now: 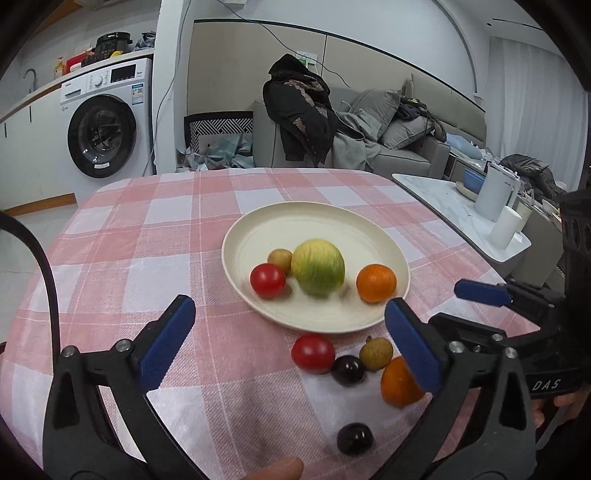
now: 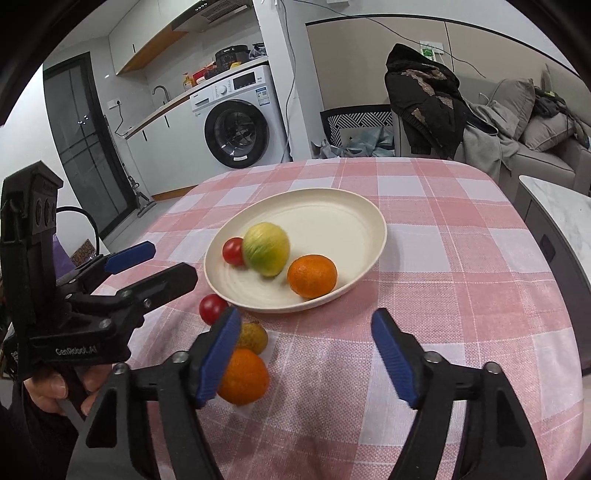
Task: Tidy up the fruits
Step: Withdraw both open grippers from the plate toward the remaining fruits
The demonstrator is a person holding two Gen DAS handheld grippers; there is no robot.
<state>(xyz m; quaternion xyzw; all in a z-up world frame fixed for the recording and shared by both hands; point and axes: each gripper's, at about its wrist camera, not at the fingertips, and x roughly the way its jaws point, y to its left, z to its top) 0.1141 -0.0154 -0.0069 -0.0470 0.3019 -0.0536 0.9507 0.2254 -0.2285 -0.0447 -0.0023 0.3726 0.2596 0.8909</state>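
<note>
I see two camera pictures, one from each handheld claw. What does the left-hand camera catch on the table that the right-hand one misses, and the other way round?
Only the left wrist view shows the two dark round fruits on the cloth, the small brownish fruit on the plate, and a side table with a white kettle.

Only the right wrist view shows the dark door and the range hood.

Both show the cream plate holding a green-yellow fruit, a tomato and an orange, with both grippers open.

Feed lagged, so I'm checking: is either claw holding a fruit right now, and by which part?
Neither. The left claw and right claw are both open and empty, above the tablecloth near the loose fruit.
</note>
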